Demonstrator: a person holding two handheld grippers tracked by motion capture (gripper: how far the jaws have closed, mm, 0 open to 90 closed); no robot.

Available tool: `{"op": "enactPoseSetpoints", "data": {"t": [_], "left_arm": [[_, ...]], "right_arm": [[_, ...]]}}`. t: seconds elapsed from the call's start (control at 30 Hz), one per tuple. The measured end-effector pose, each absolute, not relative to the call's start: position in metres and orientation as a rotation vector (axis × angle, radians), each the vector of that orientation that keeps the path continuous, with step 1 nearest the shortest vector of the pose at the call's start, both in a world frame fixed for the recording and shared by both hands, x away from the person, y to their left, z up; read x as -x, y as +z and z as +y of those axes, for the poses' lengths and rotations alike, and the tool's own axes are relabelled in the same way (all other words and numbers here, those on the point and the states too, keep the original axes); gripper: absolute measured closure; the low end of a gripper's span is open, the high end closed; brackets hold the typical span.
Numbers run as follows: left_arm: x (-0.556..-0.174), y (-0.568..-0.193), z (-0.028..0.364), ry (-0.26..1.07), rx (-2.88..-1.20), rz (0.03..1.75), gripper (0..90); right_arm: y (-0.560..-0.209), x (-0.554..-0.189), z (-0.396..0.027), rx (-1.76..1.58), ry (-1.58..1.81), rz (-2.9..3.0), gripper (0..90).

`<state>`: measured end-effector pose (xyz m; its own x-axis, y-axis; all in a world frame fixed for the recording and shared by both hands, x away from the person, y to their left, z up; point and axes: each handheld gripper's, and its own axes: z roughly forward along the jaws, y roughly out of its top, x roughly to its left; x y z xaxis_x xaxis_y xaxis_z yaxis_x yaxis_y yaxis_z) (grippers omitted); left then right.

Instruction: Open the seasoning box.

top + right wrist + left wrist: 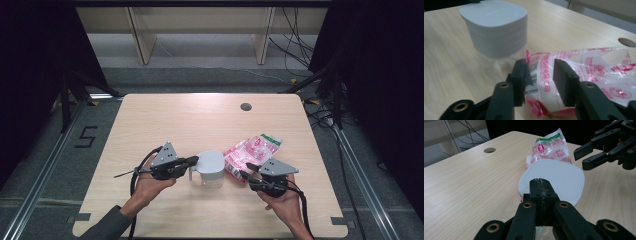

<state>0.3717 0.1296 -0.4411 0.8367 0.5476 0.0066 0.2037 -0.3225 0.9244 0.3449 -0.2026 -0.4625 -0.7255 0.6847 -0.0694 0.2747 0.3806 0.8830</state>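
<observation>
A small container (211,167) with a white lid (554,177) and a clear body stands at the table's front middle, also seen in the right gripper view (496,27). My left gripper (194,160) reaches its left side. Its jaws (541,182) are shut tight over the lid's near edge, and I cannot tell whether they pinch anything. A red-and-white printed plastic bag (252,149) lies just right of the container. My right gripper (245,170) stands at the bag's near corner. The crumpled bag edge (541,72) sits between its parted pads (540,67), with a gap left.
The wooden table (165,120) has a round cable hole (245,106) near its far edge. Bare tabletop stretches behind and to the left of the container. Wooden shelving and loose cables (300,45) are on the floor beyond the table.
</observation>
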Motion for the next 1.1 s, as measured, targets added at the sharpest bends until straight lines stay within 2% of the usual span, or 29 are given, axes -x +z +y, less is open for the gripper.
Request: {"op": "enactPoseSetpoints", "data": {"t": [0.03, 0.07, 0.1, 0.13, 0.2, 0.5, 1.1], "left_arm": [[-0.372, -0.441, 0.130, 0.385, -1.901, 0.562, 89.2], [-0.372, -0.441, 0.130, 0.386, -1.900, 0.562, 89.2], [-0.372, -0.441, 0.130, 0.386, -1.900, 0.562, 89.2], [-0.371, -0.442, 0.129, 0.381, -1.881, 0.571, 89.2], [-0.370, -0.442, 0.129, 0.383, -1.877, 0.580, 89.2], [-0.368, -0.445, 0.130, 0.371, -1.853, 0.609, 89.2], [-0.366, -0.447, 0.131, 0.380, -1.839, 0.585, 89.3]], "right_arm": [[-0.463, -0.345, -0.203, -0.828, 1.299, 2.219, 65.3], [-0.462, -0.346, -0.199, -0.814, 1.327, 2.206, 71.0], [-0.462, -0.346, -0.199, -0.814, 1.327, 2.206, 71.0], [-0.459, -0.348, -0.197, -0.802, 1.336, 2.212, 75.7], [-0.460, -0.350, -0.193, -0.781, 1.352, 2.200, 78.9], [-0.459, -0.355, -0.181, -0.739, 1.344, 2.247, 86.8], [-0.457, -0.358, -0.171, -0.683, 1.342, 2.255, 90.0]]}}
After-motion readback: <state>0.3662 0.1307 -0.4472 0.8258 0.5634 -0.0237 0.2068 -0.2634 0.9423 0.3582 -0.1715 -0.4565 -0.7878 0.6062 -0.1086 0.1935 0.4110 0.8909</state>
